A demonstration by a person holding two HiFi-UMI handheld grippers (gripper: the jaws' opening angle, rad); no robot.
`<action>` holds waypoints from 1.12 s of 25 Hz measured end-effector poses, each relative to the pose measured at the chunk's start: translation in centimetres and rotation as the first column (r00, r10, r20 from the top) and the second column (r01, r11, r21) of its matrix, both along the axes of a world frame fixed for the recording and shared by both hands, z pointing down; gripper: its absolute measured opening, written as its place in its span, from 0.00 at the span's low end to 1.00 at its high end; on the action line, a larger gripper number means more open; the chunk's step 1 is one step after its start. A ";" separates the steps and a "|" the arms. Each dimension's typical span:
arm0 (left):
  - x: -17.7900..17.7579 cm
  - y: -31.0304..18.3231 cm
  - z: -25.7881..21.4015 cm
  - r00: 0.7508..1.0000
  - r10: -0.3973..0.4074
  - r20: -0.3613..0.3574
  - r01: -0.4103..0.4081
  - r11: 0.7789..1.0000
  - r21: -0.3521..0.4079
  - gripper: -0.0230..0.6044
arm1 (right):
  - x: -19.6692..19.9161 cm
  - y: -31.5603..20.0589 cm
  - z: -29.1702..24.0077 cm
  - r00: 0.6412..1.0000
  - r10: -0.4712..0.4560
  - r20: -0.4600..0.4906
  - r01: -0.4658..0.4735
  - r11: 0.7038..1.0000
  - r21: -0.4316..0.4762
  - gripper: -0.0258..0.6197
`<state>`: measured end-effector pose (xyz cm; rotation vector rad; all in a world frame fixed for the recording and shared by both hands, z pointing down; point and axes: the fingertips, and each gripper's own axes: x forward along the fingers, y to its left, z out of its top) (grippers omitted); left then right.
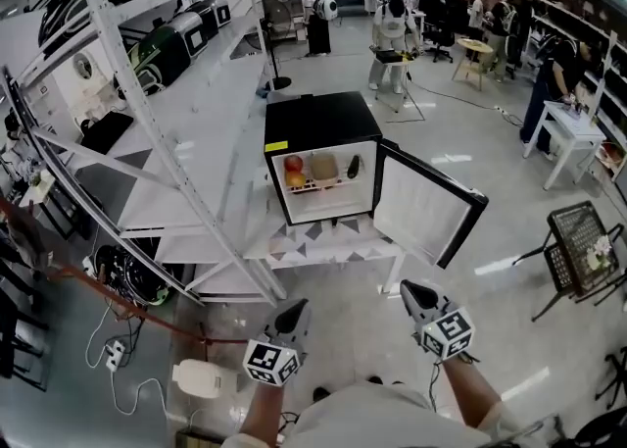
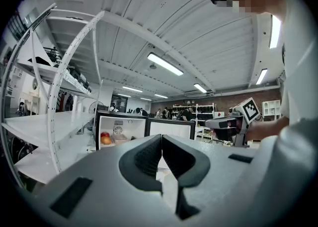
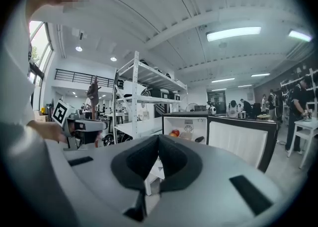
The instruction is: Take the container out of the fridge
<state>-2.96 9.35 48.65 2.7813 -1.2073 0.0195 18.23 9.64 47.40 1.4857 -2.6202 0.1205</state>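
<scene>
A small black fridge (image 1: 320, 119) stands on a low white table (image 1: 333, 252) with its door (image 1: 423, 207) swung open to the right. On its shelf a pale container (image 1: 324, 168) sits between red and orange fruit (image 1: 294, 172) and a dark object (image 1: 353, 167). My left gripper (image 1: 293, 311) and right gripper (image 1: 417, 292) hover well short of the fridge, both shut with nothing between the jaws. The left gripper view shows the shut left gripper (image 2: 161, 139) and the fridge (image 2: 119, 130) beyond it. In the right gripper view, the container (image 3: 187, 134) lies beyond the shut right gripper (image 3: 158, 139).
A tall white shelving rack (image 1: 167, 132) runs along the left of the fridge. Cables and a power strip (image 1: 113, 353) lie on the floor at left. A black wire cart (image 1: 580, 245) stands at the right. Several people work at desks in the background.
</scene>
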 end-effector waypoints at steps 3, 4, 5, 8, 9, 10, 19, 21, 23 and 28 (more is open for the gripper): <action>0.6 0.1 0.0 1.000 -0.007 0.002 0.007 1.000 0.001 0.04 | 0.6 -0.1 0.0 1.000 -0.004 0.007 0.004 1.000 0.004 0.05; 0.8 0.1 -0.1 1.000 -0.010 0.003 0.010 1.000 0.001 0.04 | 0.9 -0.1 -0.1 1.000 -0.004 0.011 0.004 1.000 0.004 0.05; 1.0 0.2 -0.2 1.000 -0.014 0.005 0.014 1.000 0.001 0.04 | 1.2 -0.1 -0.1 1.000 -0.006 0.014 0.005 1.000 0.003 0.05; 1.5 0.3 -0.2 1.000 -0.027 0.009 0.027 1.000 0.000 0.04 | 1.9 -0.2 -0.2 1.000 -0.015 0.003 0.015 1.000 0.007 0.05; 1.6 0.3 -0.1 0.999 -0.032 0.011 0.032 0.999 0.000 0.04 | 2.0 -0.2 -0.2 1.000 -0.020 -0.008 0.020 1.000 0.011 0.05; 1.8 0.3 -0.1 0.999 -0.037 0.012 0.037 0.999 0.001 0.04 | 2.2 -0.3 -0.2 0.999 -0.025 -0.020 0.025 1.000 0.018 0.05; 4.8 0.3 -1.1 0.997 -0.071 0.034 0.071 0.997 0.014 0.04 | 4.2 -1.2 -1.1 0.997 -0.072 -0.013 0.072 0.996 0.050 0.05; 5.3 0.3 -1.0 0.996 -0.083 0.034 0.082 0.997 0.011 0.04 | 4.2 -1.4 -1.0 0.996 -0.091 -0.012 0.091 0.995 0.049 0.05; 5.6 0.4 -0.8 0.995 -0.089 0.037 0.089 0.996 0.009 0.04 | 4.2 -1.6 -0.6 0.994 -0.105 -0.013 0.106 0.993 0.045 0.05; 5.5 0.3 -0.6 0.994 -0.103 0.043 0.104 0.995 -0.001 0.04 | 3.8 -2.1 0.3 0.992 -0.126 -0.014 0.127 0.992 0.022 0.05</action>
